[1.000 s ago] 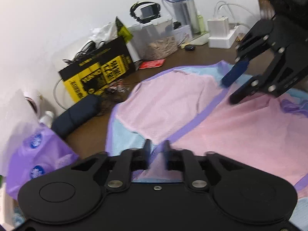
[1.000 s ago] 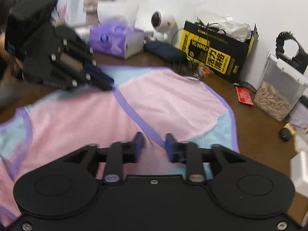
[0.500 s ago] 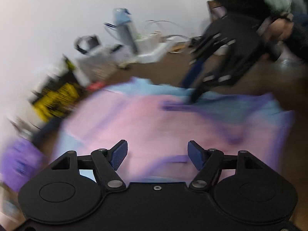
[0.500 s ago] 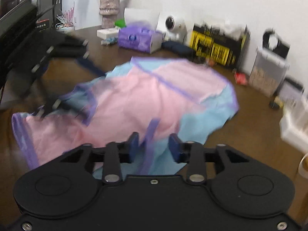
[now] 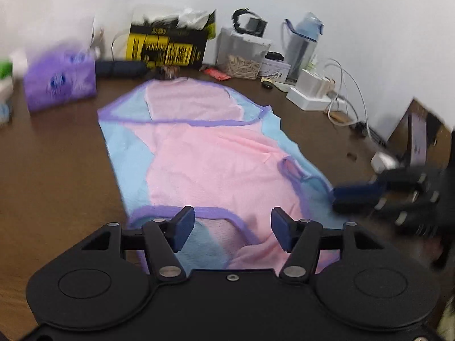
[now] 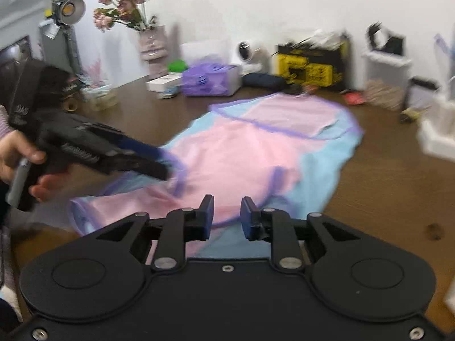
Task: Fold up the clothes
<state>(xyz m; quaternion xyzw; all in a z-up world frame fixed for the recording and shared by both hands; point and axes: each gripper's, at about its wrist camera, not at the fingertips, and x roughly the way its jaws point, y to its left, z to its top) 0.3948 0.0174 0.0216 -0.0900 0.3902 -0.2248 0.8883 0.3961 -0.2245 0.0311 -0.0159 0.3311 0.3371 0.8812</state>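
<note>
A pink, light-blue and purple-trimmed garment [image 5: 216, 164] lies spread lengthwise on the brown table [image 5: 57, 170], its far part folded over. My left gripper [image 5: 232, 228] hovers over the near purple hem. Its jaws stand well apart and are closing, with the cloth lying flat below them, not pinched. In the right wrist view a hand holds this left gripper [image 6: 162, 162] at the garment's left edge. My right gripper [image 6: 226, 216] has a narrow gap and is closing, with the garment [image 6: 256, 147] under it but nothing pressed between the pads. In the left wrist view the right gripper [image 5: 341, 199] sits at the cloth's right edge.
Along the far wall stand a purple tissue box [image 5: 59, 82], a yellow-and-black box [image 5: 167, 45], a clear container [image 5: 241, 54], a water bottle [image 5: 303, 45] and a white charger with cables [image 5: 310, 91]. A vase of flowers [image 6: 150, 48] stands at the back left.
Both grippers drew back to the garment's near end, and the cloth now lies stretched out long. The left gripper, shut on fabric a second ago, has opened. The hem that rose between the right jaws has dropped.
</note>
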